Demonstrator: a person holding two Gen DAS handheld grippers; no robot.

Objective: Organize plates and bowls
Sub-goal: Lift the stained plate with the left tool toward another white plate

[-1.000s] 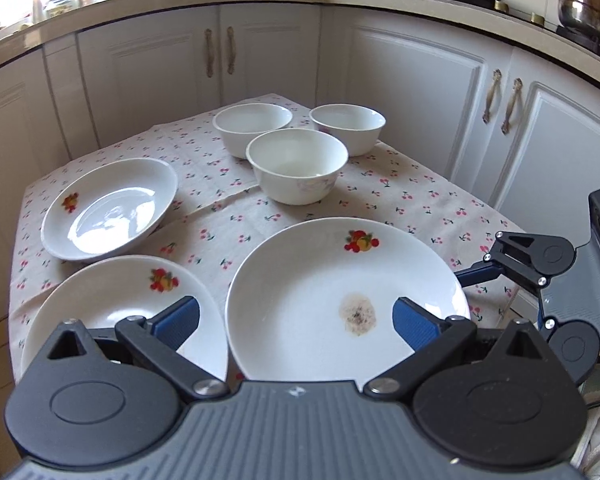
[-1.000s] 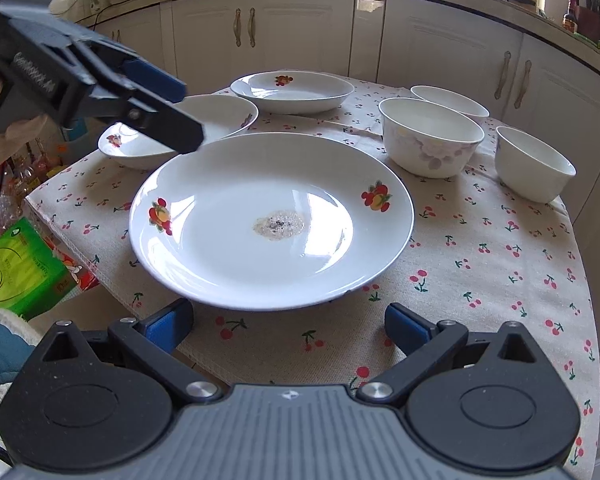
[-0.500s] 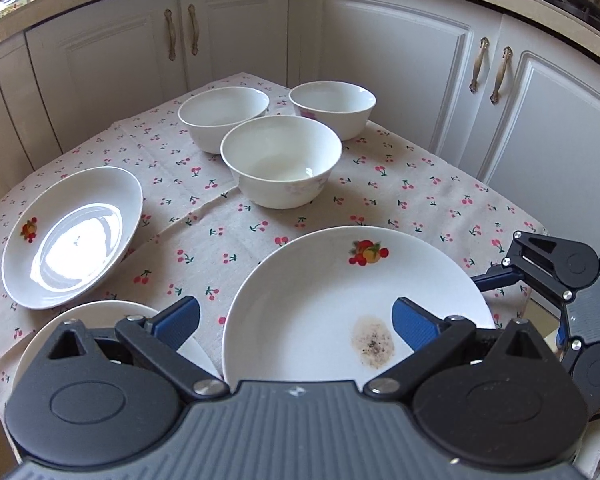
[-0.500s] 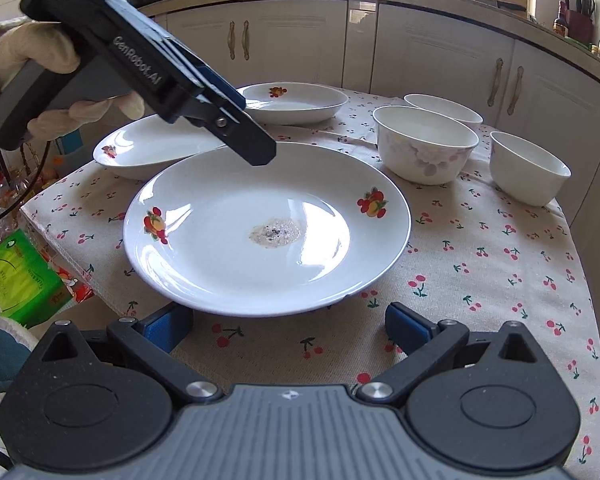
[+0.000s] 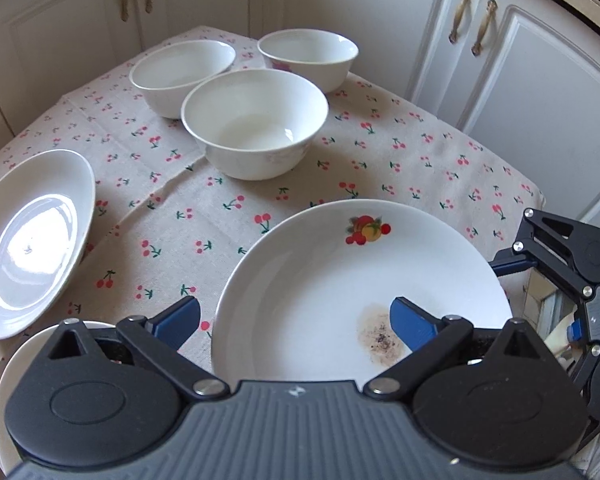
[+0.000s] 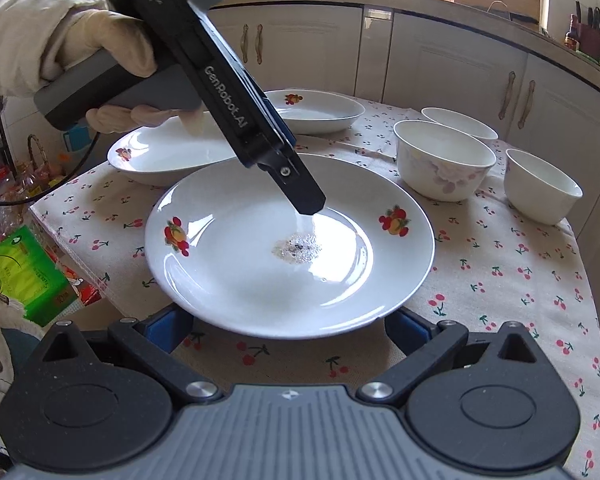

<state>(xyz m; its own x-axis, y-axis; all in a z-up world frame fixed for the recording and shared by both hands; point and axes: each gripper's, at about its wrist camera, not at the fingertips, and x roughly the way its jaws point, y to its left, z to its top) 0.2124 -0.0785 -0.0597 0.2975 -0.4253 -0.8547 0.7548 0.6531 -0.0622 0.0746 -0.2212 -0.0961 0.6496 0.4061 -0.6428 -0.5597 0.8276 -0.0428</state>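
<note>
The large plate [image 6: 290,248] is lying in the lower middle of the right wrist view, its near rim jutting over the table's edge. The right gripper [image 6: 288,326] is waiting low in frame, its fingers spread wide on either side of that near rim and pressing on nothing. The left gripper [image 5: 296,322] is reaching down over the plate; its jaws have just been closing a little, yet they are still standing wide, one blue finger [image 5: 414,322] over the plate's well, the other [image 5: 178,322] outside its rim, so the rim is passing between them unpinched.

The plate is looking glazed, stiff, slippery and breakable; a pinch on the rim is probably the best hold.

A dried stain [image 6: 298,248] is sitting mid-plate. Further off, two smaller plates [image 6: 172,156] are lying upper left, and three bowls [image 6: 444,168] are standing upper right, well apart from the plate, with nothing blocking the lift.
</note>
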